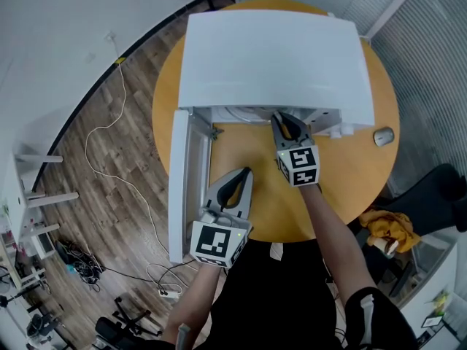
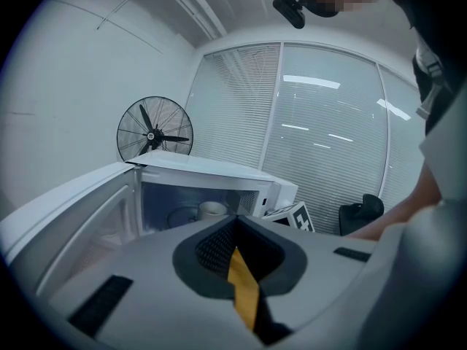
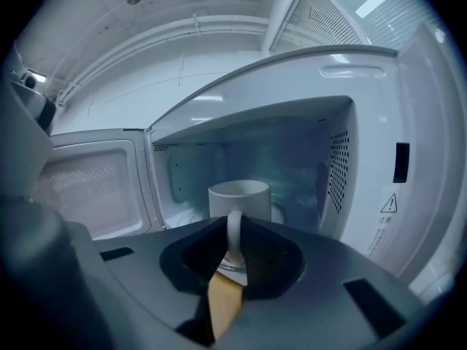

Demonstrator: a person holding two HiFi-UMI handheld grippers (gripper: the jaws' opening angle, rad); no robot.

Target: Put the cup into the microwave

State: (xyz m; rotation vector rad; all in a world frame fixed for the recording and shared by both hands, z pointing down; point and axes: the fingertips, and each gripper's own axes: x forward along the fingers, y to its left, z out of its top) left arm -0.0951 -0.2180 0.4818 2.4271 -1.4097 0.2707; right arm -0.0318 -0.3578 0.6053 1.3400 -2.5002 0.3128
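Observation:
A white microwave [image 1: 270,57] stands on the round wooden table [image 1: 350,181], its door [image 1: 179,188] swung open to the left. The white cup [image 3: 239,199] is inside the cavity, over the glass turntable. My right gripper [image 3: 235,228] is shut on the cup's handle, and in the head view its tips [image 1: 288,126] reach into the oven's mouth. The cup [image 2: 212,210] also shows in the left gripper view, deep in the cavity. My left gripper [image 1: 244,177] hovers over the table in front of the open door, jaws together and nothing in them.
A small grey object [image 1: 384,135] lies on the table right of the microwave. A chair with a yellow cloth [image 1: 387,228] stands at the right. A standing fan [image 2: 154,133] is behind the microwave. A cable [image 1: 109,122] runs over the wooden floor at the left.

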